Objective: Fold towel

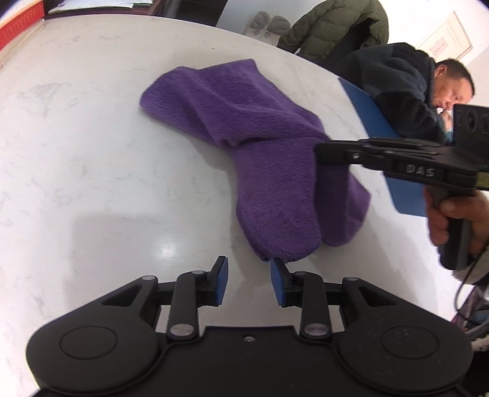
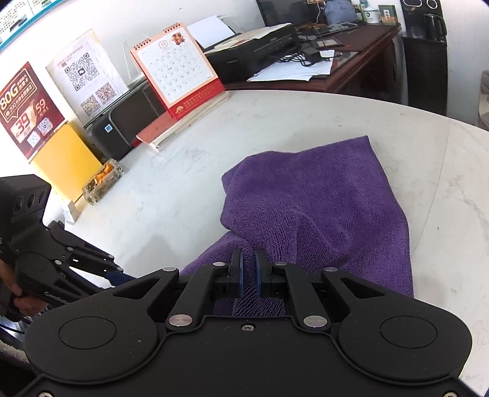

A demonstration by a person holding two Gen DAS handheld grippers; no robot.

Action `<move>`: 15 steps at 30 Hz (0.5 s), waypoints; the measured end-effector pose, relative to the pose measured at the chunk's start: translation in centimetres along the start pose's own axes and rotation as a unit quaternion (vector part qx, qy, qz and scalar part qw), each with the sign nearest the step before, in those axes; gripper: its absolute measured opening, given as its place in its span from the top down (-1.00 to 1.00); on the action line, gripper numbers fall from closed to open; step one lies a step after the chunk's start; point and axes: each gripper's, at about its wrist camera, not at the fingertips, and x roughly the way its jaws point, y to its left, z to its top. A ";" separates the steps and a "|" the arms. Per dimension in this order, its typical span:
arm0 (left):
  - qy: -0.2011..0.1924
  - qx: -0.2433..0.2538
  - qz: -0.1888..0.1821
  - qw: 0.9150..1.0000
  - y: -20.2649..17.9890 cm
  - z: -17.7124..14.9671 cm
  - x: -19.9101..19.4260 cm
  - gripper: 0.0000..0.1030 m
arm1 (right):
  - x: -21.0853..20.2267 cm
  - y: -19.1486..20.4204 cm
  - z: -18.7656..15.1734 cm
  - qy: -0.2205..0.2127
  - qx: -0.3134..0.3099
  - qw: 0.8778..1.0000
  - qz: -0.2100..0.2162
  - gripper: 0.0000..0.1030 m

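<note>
A purple towel (image 1: 259,137) lies crumpled and partly doubled over on the white marble table (image 1: 91,137). My left gripper (image 1: 249,281) stands open just short of the towel's near end. Its right pad (image 1: 277,282) is at the towel's corner, and nothing is between the pads. From the right, my right gripper (image 1: 331,154) is shut on a fold of the towel and holds that edge a little above the table. In the right wrist view the right gripper (image 2: 249,274) pinches purple towel (image 2: 321,198) cloth between nearly touching pads. The left gripper (image 2: 117,271) shows at the lower left.
A desk calendar (image 2: 180,70), a black box (image 2: 122,128), a yellow envelope (image 2: 65,158) and a glass dish (image 2: 102,181) line the table's far side. A person (image 1: 412,82) leans on the table's right edge over a blue folder (image 1: 366,113). A red box (image 1: 18,27) sits at the left corner.
</note>
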 end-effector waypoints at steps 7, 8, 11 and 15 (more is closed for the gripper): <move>0.014 0.008 -0.001 1.000 -0.7 -0.4 0.6 0.33 | -0.1 0.0 0.0 -0.001 0.004 1.000 0.002 0.86; 0.015 0.003 -0.002 1.000 -0.6 -0.4 0.9 0.33 | -0.2 0.0 0.0 -0.003 0.003 1.000 0.001 0.86; 0.013 -0.020 -0.012 1.000 -0.2 -0.2 1.4 0.33 | -0.2 0.0 0.0 -0.002 0.004 1.000 0.001 0.86; 0.004 -0.037 -0.039 0.999 -0.3 0.2 1.4 0.33 | -0.3 0.1 -0.1 -0.002 0.006 1.000 -0.001 0.86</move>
